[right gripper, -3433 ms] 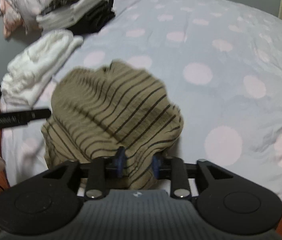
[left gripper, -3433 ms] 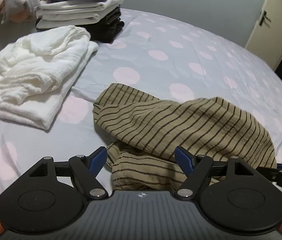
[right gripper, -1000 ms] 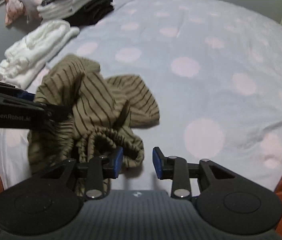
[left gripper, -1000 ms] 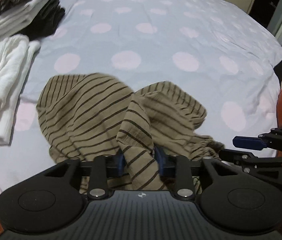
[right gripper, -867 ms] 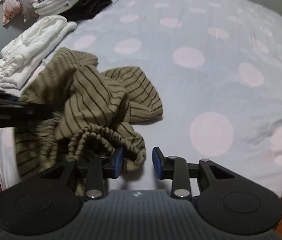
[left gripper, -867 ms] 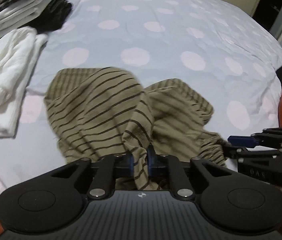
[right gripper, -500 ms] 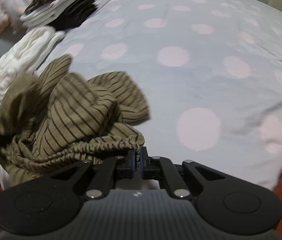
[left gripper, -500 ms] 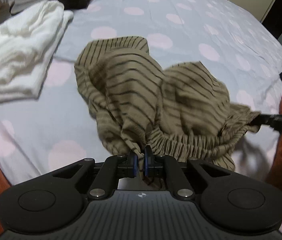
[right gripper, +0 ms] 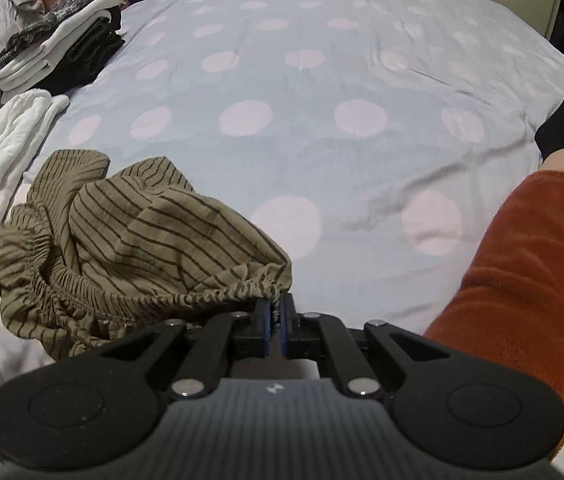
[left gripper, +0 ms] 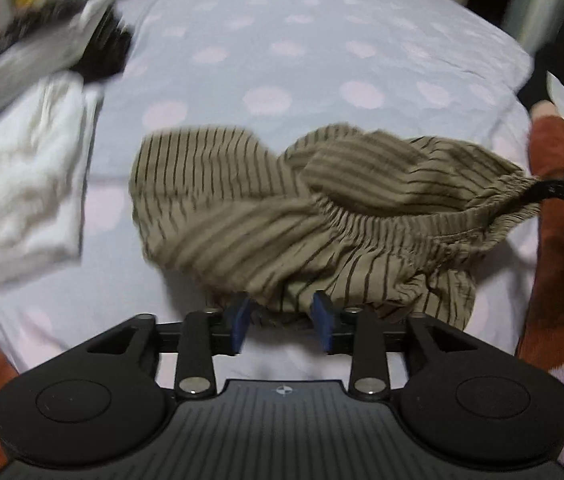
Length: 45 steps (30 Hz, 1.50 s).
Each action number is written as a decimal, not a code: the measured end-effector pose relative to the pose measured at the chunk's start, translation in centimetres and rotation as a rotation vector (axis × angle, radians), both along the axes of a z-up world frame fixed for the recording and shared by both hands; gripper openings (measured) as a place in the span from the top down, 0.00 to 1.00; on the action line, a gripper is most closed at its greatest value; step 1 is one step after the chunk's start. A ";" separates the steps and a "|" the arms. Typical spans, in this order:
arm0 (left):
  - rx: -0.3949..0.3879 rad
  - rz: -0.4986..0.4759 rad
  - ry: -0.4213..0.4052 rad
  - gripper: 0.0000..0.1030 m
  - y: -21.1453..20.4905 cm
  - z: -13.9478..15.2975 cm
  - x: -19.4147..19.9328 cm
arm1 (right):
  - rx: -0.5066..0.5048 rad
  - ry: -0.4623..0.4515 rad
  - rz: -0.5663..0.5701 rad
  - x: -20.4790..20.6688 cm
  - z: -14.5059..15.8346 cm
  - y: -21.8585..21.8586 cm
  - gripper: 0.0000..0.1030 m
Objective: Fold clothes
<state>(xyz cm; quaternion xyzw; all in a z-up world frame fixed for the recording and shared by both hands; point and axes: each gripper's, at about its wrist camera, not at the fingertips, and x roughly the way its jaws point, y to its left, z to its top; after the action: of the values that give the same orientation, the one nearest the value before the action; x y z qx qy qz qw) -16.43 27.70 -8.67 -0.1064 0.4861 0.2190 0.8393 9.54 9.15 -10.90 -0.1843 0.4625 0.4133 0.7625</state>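
**Striped shorts held by the waistband on one side**

The right gripper [right gripper: 276,312] has its blue pads pinched nearly together on the elastic waistband of the olive striped shorts [left gripper: 282,204], which are bunched up on the polka-dot bedsheet [right gripper: 321,80]. The left gripper [left gripper: 281,322] is spread apart, fabric sitting just at its tips but not clamped. A folded white garment [left gripper: 22,184] lies beside the shorts, well clear, near a stack of folded clothes [right gripper: 58,56].
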 end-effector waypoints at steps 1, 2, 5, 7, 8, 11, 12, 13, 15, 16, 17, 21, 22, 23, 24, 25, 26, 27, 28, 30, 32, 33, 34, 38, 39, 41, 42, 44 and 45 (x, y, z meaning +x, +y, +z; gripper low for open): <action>0.035 -0.040 -0.002 0.42 -0.1 0.5 0.2 | 0.001 0.002 0.003 0.0 0.0 0.0 0.95; 0.069 -0.086 -0.002 0.42 -0.3 0.9 0.6 | 0.002 0.004 0.007 -0.1 -0.1 0.0 0.95; 0.128 -0.230 0.015 0.37 -0.3 1.4 2.4 | 0.012 0.000 0.015 -0.2 0.2 -0.2 0.95; 0.144 -0.307 0.031 0.37 -0.1 1.0 3.9 | 0.018 -0.007 0.017 -0.5 0.3 -0.1 0.95; 0.144 -0.331 0.042 0.37 0.1 0.5 4.7 | 0.021 -0.009 0.019 -0.6 0.4 0.0 0.95; 0.122 -0.379 0.083 0.37 0.7 -1.3 6.9 | 0.026 -0.012 0.026 -0.8 0.4 -0.3 0.95; 0.111 -0.391 0.102 0.37 1.1 -2.2 7.4 | 0.026 -0.012 0.028 -0.8 0.4 -0.4 0.95; 0.097 -0.399 0.121 0.37 1.5 -3.0 7.8 | 0.026 -0.012 0.029 -0.8 0.4 -0.6 0.95; 0.055 -0.392 0.155 0.37 2.2 -4.7 8.4 | 0.025 -0.006 0.030 -0.7 0.4 -0.7 0.94; 0.024 -0.377 0.157 0.37 2.6 -5.3 8.4 | 0.027 -0.002 0.030 -0.6 0.3 -0.7 0.94; -0.014 -0.358 0.147 0.43 2.9 -5.7 8.3 | 0.028 0.003 0.029 -0.5 0.3 -0.7 0.94; -0.147 -0.283 0.052 0.77 3.4 -6.0 6.0 | 0.031 0.005 0.020 -0.3 0.1 -0.5 0.94; -0.144 -0.265 0.035 0.84 3.4 -5.7 5.3 | 0.034 0.003 0.012 -0.3 0.1 -0.4 0.94; -0.140 -0.242 0.015 0.90 3.4 -5.2 4.6 | 0.039 0.001 0.005 -0.2 0.2 -0.4 0.94; -0.138 -0.214 -0.015 0.93 3.5 -4.5 3.7 | 0.047 -0.004 0.003 -0.1 0.4 -0.3 0.94; -0.131 -0.188 -0.052 0.94 3.5 -3.6 2.7 | 0.056 -0.009 0.002 -0.1 0.6 -0.3 0.94; -0.115 -0.169 -0.088 0.94 3.4 -2.6 1.7 | 0.068 -0.018 0.003 -0.3 0.9 -0.2 0.94; -0.093 -0.154 -0.121 0.95 3.1 -1.4 0.8 | 0.080 -0.028 0.005 -0.6 1.2 -0.2 0.94; -0.070 -0.139 -0.154 0.96 2.9 -0.3 -0.1 | 0.093 -0.041 0.011 -0.7 1.7 -0.1 0.94; -0.005 -0.108 -0.201 0.96 2.4 2.0 -1.5 | 0.118 -0.071 0.028 -1.0 2.9 0.1 0.94; 0.048 -0.084 -0.249 0.97 2.1 4.3 -2.5 | 0.146 -0.102 0.046 -1.3 4.4 0.3 0.94; 0.073 -0.072 -0.272 0.97 1.9 5.4 -2.9 | 0.161 -0.118 0.054 -1.4 5.1 0.4 0.94; 0.099 -0.060 -0.295 0.97 1.8 6.6 -3.3 | 0.183 -0.139 0.060 -1.5 6.2 0.5 0.95; 0.200 -0.030 -0.396 0.97 1.2 11.5 -4.3 | 0.281 -0.230 0.089 -2.0 11.5 0.7 0.95; 0.226 -0.025 -0.420 0.97 0.9 12.8 -4.4 | 0.307 -0.263 0.097 -2.3 13.0 0.6 0.95; 0.279 -0.021 -0.461 0.97 0.2 15.1 -4.3 | 0.361 -0.339 0.116 -3.0 16.2 0.5 0.95; 0.308 -0.019 -0.480 0.97 -0.1 16.3 -4.1 | 0.385 -0.373 0.125 -3.2 17.8 0.4 0.95; 0.365 -0.011 -0.501 0.97 -0.4 18.5 -3.7 | 0.430 -0.437 0.141 -3.7 20.8 0.3 0.95; 0.393 -0.004 -0.505 0.97 -0.4 19.3 -3.2 | 0.448 -0.460 0.152 -3.8 22.2 0.4 0.95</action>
<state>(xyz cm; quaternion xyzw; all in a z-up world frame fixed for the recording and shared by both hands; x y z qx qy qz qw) -19.62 27.27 10.60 0.0077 0.2110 0.2736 0.9384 5.75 9.60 11.28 -0.1344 0.1604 0.5081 0.8355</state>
